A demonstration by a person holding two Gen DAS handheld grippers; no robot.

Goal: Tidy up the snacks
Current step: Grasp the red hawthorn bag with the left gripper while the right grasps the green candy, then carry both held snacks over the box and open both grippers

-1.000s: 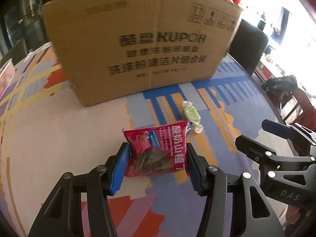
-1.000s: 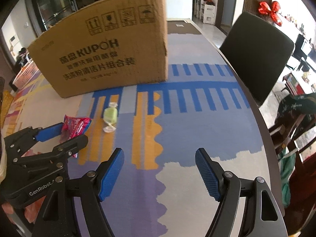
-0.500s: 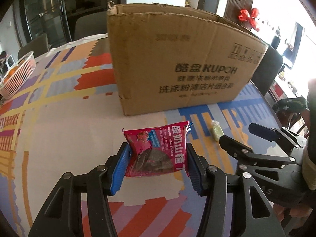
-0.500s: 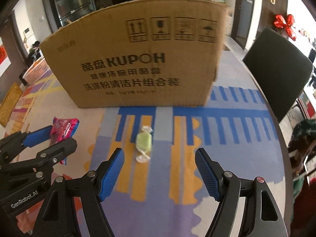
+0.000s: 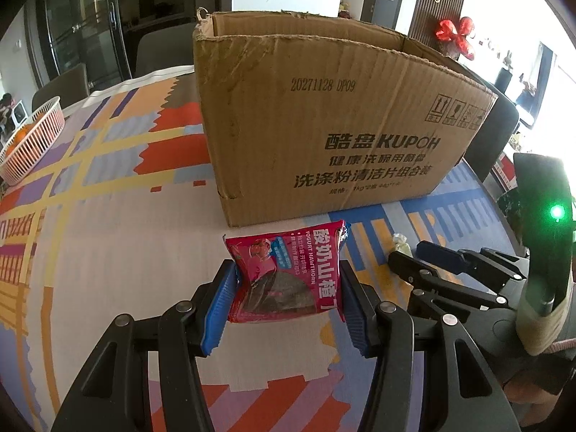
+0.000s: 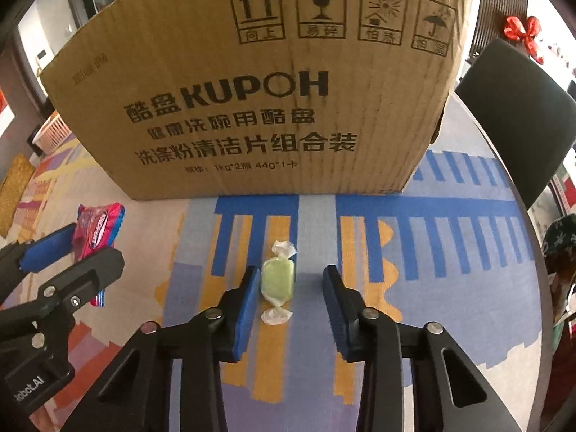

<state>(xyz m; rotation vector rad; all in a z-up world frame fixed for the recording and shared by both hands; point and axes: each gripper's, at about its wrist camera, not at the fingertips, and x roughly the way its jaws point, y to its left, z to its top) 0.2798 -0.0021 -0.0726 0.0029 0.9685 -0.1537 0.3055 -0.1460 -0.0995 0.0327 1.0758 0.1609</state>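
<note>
Red snack packet (image 5: 288,275) is clamped in your left gripper (image 5: 286,304); right gripper (image 6: 291,304) gapes around the green candy (image 6: 277,280). Close, then lift both into the cardboard box (image 5: 324,122).

Patterned tablecloth (image 5: 108,216), dark chair (image 6: 518,115), bright window (image 5: 550,82), red bow (image 5: 454,32).

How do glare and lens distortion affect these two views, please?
Left wrist view: the window at the right is blown out white, while the print on the snack packet reads sharply. Right wrist view: the fisheye bows the cardboard box into an arc, and the green candy is lit evenly, without glare.
</note>
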